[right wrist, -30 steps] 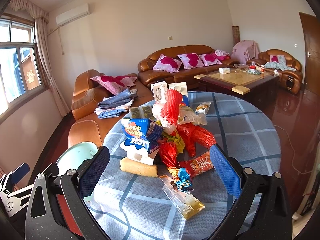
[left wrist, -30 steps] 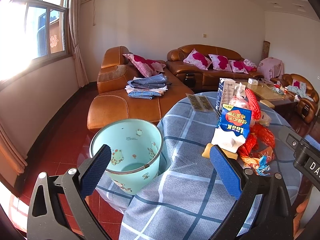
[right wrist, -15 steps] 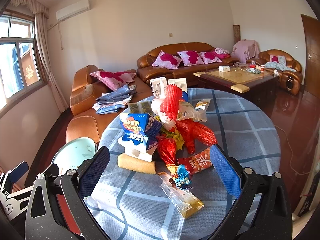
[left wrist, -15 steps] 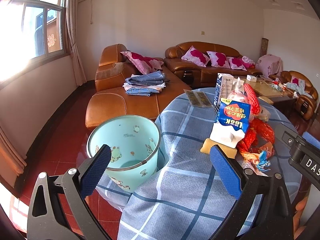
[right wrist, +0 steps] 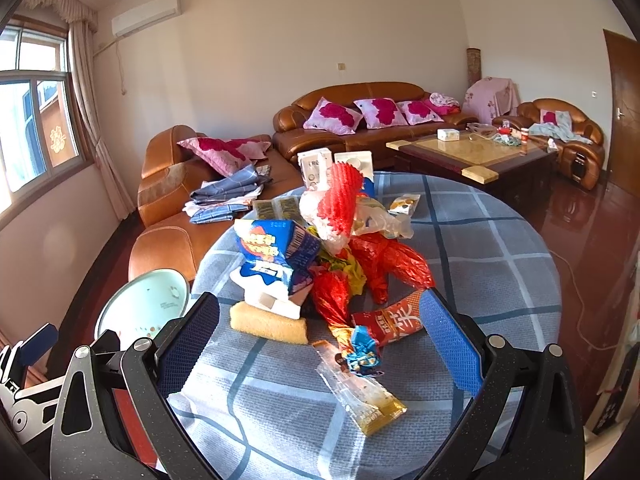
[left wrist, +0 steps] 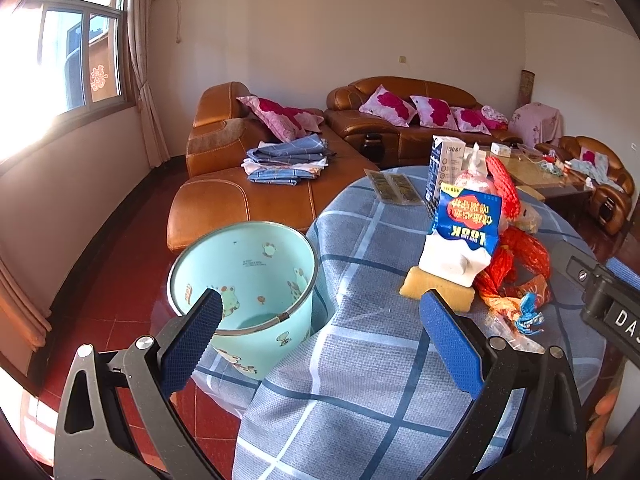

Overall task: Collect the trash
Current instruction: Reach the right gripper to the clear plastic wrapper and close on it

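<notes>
A pile of trash lies on the round table (right wrist: 500,248) with a blue checked cloth: a blue snack bag (right wrist: 276,252), a yellow sponge (right wrist: 268,322), red wrappers (right wrist: 384,256), a red packet (right wrist: 390,320) and a clear wrapper (right wrist: 360,392). A light green bin (left wrist: 244,292) stands on the floor at the table's left edge; it also shows in the right wrist view (right wrist: 144,304). My left gripper (left wrist: 320,344) is open and empty between the bin and the pile. My right gripper (right wrist: 320,344) is open and empty just before the clear wrapper.
Brown leather sofas (left wrist: 248,184) with pink cushions and folded clothes stand behind the table. A coffee table (right wrist: 472,152) is at the back right. Two cartons (right wrist: 316,166) stand behind the pile. The floor is red tile.
Both grippers have drifted slightly; the bin and the trash pile sit a little lower and closer in view. Both stay open and empty.
</notes>
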A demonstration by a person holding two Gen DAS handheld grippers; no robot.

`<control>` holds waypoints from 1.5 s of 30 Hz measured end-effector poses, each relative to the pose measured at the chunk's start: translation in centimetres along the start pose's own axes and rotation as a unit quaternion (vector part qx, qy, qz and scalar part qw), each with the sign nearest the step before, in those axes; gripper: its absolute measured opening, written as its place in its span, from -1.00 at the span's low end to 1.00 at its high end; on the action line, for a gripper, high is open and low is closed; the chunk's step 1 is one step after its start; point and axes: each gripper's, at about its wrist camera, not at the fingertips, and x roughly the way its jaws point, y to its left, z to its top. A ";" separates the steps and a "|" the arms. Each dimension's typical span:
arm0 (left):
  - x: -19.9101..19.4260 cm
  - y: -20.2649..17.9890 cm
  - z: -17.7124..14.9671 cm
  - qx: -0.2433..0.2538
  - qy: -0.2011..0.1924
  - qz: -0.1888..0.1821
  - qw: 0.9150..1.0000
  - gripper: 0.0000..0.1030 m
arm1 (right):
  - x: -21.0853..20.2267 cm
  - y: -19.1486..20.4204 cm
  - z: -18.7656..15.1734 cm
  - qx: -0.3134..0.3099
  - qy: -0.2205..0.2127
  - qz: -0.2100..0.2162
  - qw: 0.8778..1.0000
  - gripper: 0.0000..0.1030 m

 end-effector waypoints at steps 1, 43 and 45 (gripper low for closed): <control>0.1 0.0 -0.1 0.000 0.002 -0.003 1.000 0.88 | 0.2 -0.3 -0.1 -0.001 0.002 -0.004 1.000 0.91; 6.7 -2.1 -3.6 0.048 0.085 -0.020 0.995 0.88 | 7.6 -3.5 -7.3 -0.063 0.150 0.042 0.986 -0.28; 6.3 -2.0 -3.5 0.047 0.081 -0.021 0.995 0.88 | 7.1 -3.4 -7.1 -0.059 0.150 0.051 0.986 -0.35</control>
